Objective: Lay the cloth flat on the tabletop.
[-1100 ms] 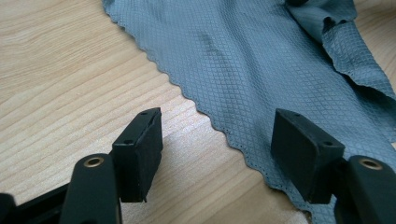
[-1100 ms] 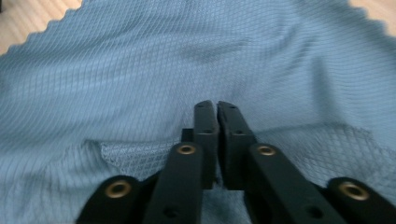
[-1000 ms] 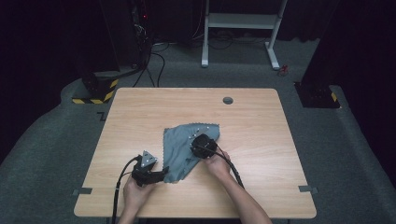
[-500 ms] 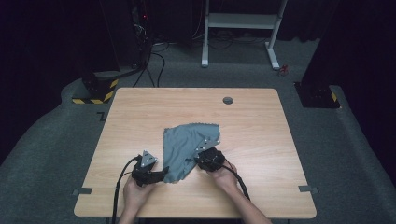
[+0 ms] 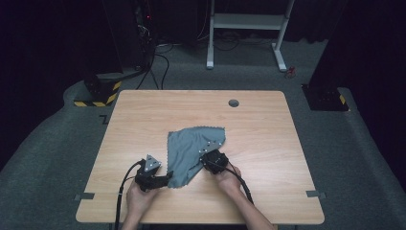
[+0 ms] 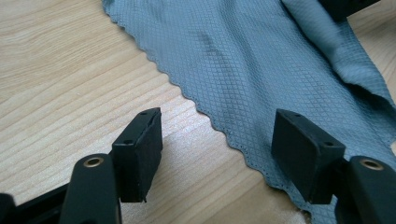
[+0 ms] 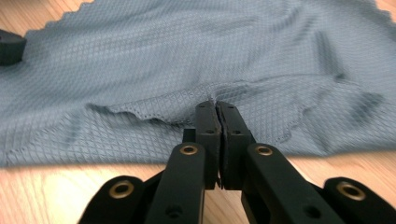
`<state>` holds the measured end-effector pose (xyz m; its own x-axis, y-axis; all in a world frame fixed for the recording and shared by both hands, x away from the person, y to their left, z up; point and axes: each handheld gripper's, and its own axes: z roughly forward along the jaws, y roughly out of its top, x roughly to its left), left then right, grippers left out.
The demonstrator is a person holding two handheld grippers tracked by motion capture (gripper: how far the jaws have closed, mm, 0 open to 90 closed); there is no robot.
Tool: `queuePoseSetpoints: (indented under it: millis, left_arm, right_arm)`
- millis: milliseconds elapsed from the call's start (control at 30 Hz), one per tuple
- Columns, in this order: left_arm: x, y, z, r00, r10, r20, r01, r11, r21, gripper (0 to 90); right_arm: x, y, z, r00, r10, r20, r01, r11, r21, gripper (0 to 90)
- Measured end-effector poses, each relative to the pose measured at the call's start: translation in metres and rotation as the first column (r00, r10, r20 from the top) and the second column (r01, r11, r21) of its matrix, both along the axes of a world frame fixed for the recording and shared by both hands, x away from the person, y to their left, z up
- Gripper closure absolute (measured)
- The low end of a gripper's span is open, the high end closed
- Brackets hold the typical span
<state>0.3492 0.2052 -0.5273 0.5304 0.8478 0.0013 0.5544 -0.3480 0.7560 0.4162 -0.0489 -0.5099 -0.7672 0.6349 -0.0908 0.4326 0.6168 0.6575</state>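
Observation:
A grey-blue cloth with a scalloped edge lies crumpled on the wooden table. My right gripper rests on its near right edge. In the right gripper view its jaws have just been closing and now stand shut on a raised fold of the cloth. My left gripper lies low at the cloth's near left corner. It is open: the cloth's edge runs between the wide-set pads, and neither pad presses on it.
A round cable hole sits near the table's far edge. Tape strips mark the near corners. Beyond the table stand a white desk frame and a yellow-and-black striped base on grey carpet.
My right gripper has moved from the cloth's middle toward the person, to the cloth's near right edge, and its jaws have closed on a fold there. The left hand has stayed put.

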Motion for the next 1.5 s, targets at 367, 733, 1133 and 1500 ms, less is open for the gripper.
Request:
queuePoseSetpoints:
  millis: [367,733,1133,1500]
  left_arm:
    - [0.000,0.000,0.000,1.0000,-0.002,0.001,0.002,1.0000,0.003,33.8]
    - [0.000,0.000,0.000,1.0000,-0.002,0.000,0.002,1.0000,0.004,33.7]
    - [0.000,0.000,0.000,1.0000,-0.002,0.000,0.002,1.0000,0.004,33.7]
    - [0.000,0.000,0.000,1.0000,-0.002,0.002,0.002,1.0000,0.003,33.6]
  right_arm:
    - [-0.027,-0.030,0.030,0.9994,0.011,0.033,-0.011,1.000,0.003,88.5]
    - [-0.062,-0.066,0.044,0.9995,0.013,0.028,-0.011,0.999,-0.041,88.2]
    - [-0.055,-0.060,0.021,0.9993,0.005,-0.038,-0.002,0.997,0.074,78.4]
    - [-0.054,-0.103,0.006,0.9827,-0.173,-0.067,0.178,0.980,0.085,74.0]
